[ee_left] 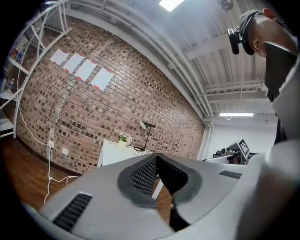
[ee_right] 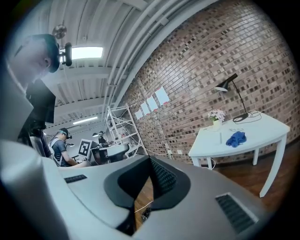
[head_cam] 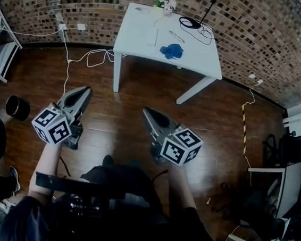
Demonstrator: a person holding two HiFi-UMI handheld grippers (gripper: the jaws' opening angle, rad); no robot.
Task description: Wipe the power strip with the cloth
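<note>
Holding the left gripper [head_cam: 87, 90] and right gripper [head_cam: 146, 111] closed and empty, the person is risking shoving the cloth [head_cam: 171, 51] at twelve o'clock off the table [head_cam: 134, 43].

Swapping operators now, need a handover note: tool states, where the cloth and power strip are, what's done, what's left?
Left tool: shut, empty, held low, well short of the white table.
Right tool: shut, empty, also low and short of the table.
Blue cloth: bunched on the tabletop, neither tool touching it.
Power strip: the pale long bar just left of the cloth appears to be it; too small to be sure.
Done: nothing visible; cloth not picked up.
Left: step up to the table, grasp the cloth, wipe the strip.
</note>
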